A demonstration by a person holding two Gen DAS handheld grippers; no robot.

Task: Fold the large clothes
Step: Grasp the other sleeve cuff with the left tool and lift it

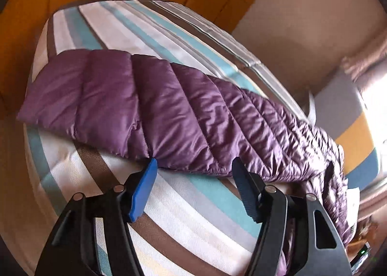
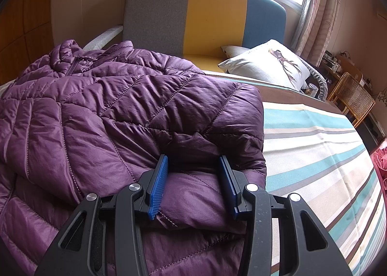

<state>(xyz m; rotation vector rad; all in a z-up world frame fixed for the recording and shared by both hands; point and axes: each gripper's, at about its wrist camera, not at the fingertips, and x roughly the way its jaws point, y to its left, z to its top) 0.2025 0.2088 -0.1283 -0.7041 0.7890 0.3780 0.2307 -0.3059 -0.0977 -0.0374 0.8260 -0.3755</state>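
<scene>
One purple puffer jacket (image 2: 116,116) is lying across the striped bedsheet (image 2: 314,145), filling the left and centre of the right wrist frame, collar toward the upper left; in the left wrist frame it is running as a long band from left of centre down to the lower right. Right gripper (image 2: 194,187) is sitting spread, jaws straddling a puffy folded bulge without pinching it. Left gripper (image 1: 193,186) is also standing spread, tips just at the jacket's near edge, holding nothing. Risk, as I'm reading it: shell fabric is looking slick and lofty, so a shallow bite is likely slipping out or catching only the top layer, leaving the fold springing back open. With the left side not gripping, a one-sided pull is probably dragging the jacket skew across the sheet. Lower right of the left wrist frame, the jacket seems to be spilling over the bed edge, so its weight could be pulling it off. Hard to make out: sleeves, hem, layer count under the bulge, and whether the left tips are touching fabric. Headboard (image 2: 217,14) and pillow (image 2: 266,63) are sitting well apart.
</scene>
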